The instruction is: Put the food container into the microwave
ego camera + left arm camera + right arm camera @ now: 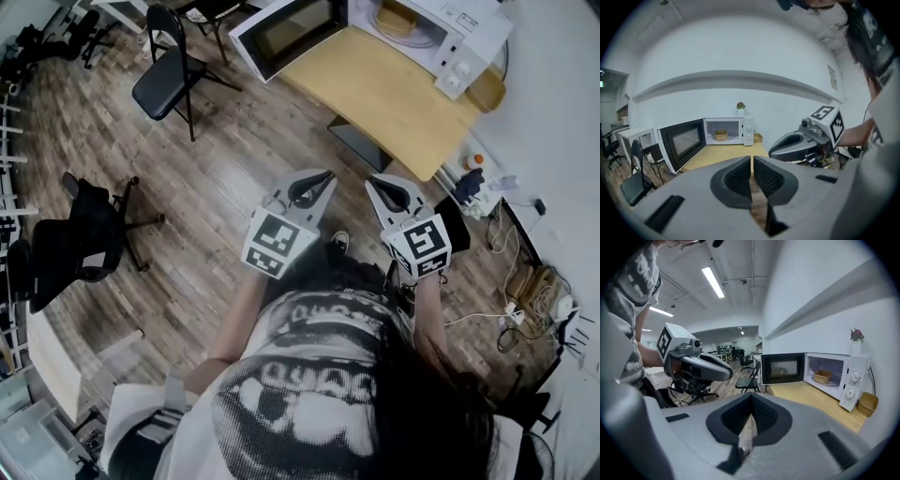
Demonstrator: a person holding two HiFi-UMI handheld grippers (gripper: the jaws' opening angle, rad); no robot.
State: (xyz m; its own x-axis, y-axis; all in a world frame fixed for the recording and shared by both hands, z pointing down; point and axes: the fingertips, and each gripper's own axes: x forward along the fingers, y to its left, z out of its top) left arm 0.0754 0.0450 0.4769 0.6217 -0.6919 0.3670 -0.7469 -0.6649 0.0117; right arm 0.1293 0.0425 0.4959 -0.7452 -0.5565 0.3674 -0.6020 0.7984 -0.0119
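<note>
Wall notice: print too small to read. No legible brand on the microwave.

The microwave sits at the bench's back edge, with its door swung open past the left end. The food container is inside on the turntable, open-topped and tan; contents can't be made out. A second tan container is on the bench at the back right corner, just beside the microwave. A small plant stands on top.

Left gripper: jaws pressed nearly together, nothing between. Right gripper: tips meeting, nothing held. Both are well clear of the bench's front edge.
</note>
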